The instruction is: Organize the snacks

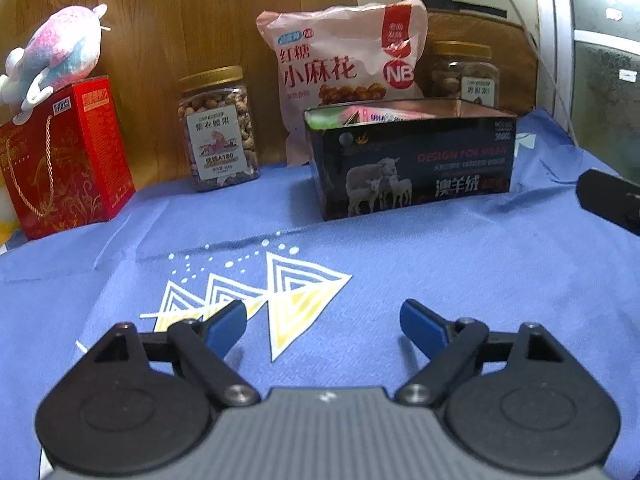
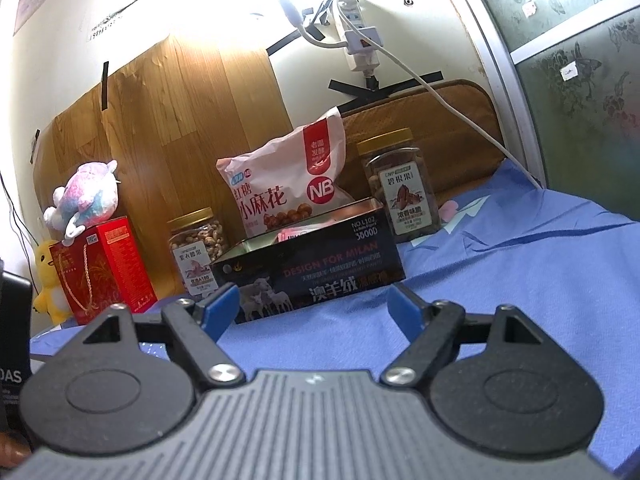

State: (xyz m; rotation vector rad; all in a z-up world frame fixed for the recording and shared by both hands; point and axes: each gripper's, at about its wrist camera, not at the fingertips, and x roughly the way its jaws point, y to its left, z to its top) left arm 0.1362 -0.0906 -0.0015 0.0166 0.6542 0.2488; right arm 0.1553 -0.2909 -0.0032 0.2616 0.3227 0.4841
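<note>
A black open box with sheep printed on it (image 1: 412, 164) (image 2: 308, 272) stands on the blue cloth (image 1: 440, 272) and holds pink packets (image 1: 384, 114). Behind it leans a pink snack bag (image 1: 340, 68) (image 2: 284, 188). A jar of nuts (image 1: 218, 128) (image 2: 196, 248) stands to its left, a second jar (image 1: 464, 74) (image 2: 400, 184) to its right. My left gripper (image 1: 322, 322) is open and empty, low over the cloth in front of the box. My right gripper (image 2: 314, 306) is open and empty, just short of the box's front.
A red gift box (image 1: 64, 160) (image 2: 104, 264) with a plush toy (image 1: 56, 52) (image 2: 86, 200) on top stands at the left, a yellow plush duck (image 2: 48, 280) beside it. A wooden board (image 1: 192, 20) backs the scene. A power strip (image 2: 358, 40) and cables hang above. The other gripper's edge (image 1: 608, 196) shows at right.
</note>
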